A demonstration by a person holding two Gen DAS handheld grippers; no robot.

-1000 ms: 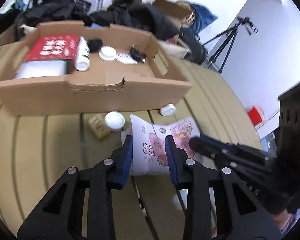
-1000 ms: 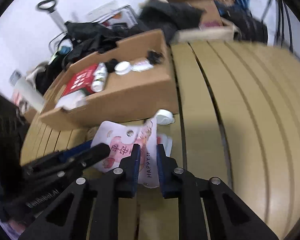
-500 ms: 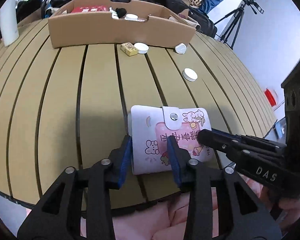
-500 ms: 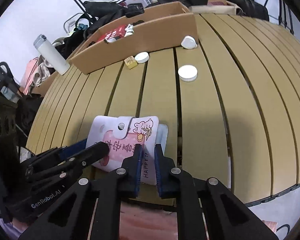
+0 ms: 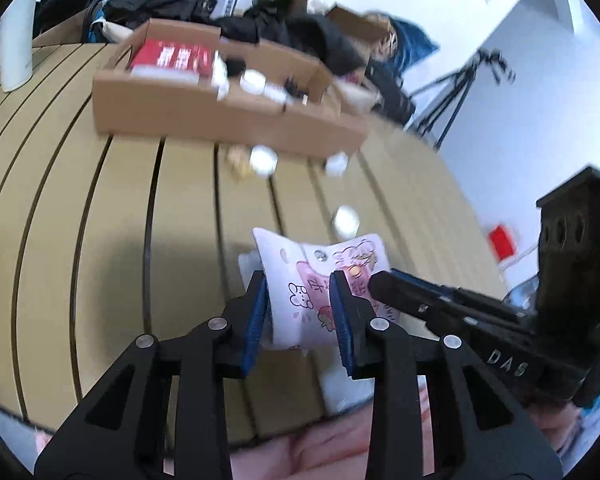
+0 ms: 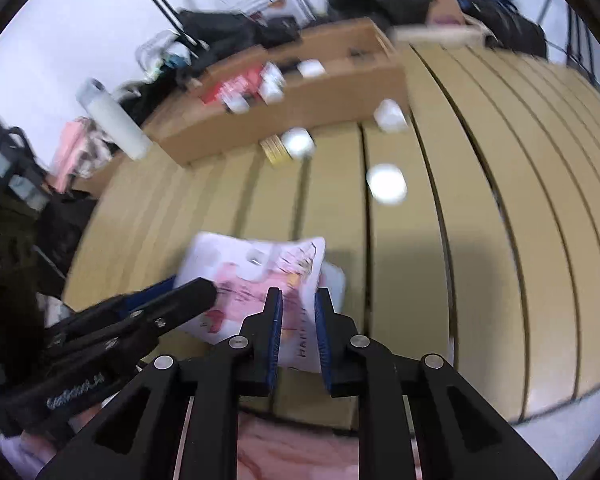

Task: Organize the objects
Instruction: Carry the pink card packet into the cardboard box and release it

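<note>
At the near table edge, the pink-and-white wallet (image 5: pixel 320 296) is lifted off the slats, bowed up in the middle; 0.5 s ago it lay flat on the table (image 5: pixel 100 240). Left tool (image 5: pixel 298 312) pinches its left part, jaws fairly wide with the wallet body between them. Right tool (image 6: pixel 297 332) pinches its right edge, jaws close together. So both tools have it and the pickup is done; likely next is carrying it to the box, a guess. Beyond it: 1 white cap (image 6: pixel 386 183) mid-table, then a white cap (image 6: pixel 298 142) touching a yellow block (image 6: pixel 275 150), and a white cap (image 6: pixel 389 116) just beside the cardboard box (image 6: pixel 300 108) at the far side. Box holds a red packet (image 5: pixel 172 60) and small white items, blurred. White bottle (image 6: pixel 112 120) stands far left.
</note>
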